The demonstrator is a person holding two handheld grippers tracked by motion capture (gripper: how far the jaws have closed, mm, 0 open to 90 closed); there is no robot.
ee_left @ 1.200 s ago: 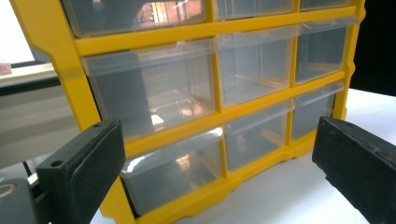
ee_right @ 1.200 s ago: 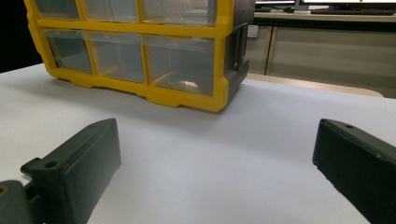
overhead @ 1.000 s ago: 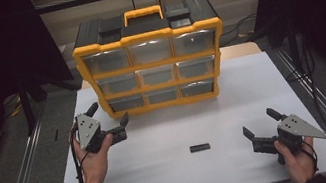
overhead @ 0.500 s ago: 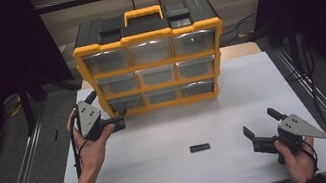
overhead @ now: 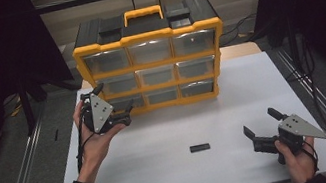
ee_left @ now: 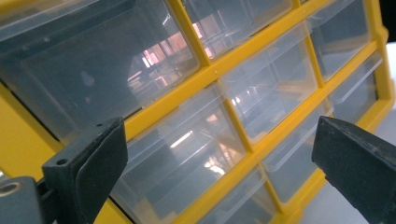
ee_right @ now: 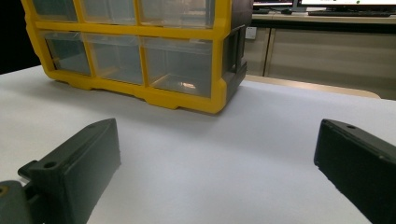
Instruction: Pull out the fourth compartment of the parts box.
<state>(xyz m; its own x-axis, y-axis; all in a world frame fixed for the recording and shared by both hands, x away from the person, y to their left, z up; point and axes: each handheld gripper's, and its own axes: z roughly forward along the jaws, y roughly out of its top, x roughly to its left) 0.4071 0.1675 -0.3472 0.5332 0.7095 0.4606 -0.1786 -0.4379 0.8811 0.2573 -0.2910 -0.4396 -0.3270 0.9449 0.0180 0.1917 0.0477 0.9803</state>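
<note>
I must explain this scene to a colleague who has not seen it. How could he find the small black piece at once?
Start at the yellow drawer cabinet at the back of the white table. In front of it, apart from both tools, lies the small black piece. It is the one loose thing on the sheet: flat, dark and oblong.

One drawer cabinet [overhead: 151, 58], nine clear drawers, one small black block [overhead: 200, 147].
</note>
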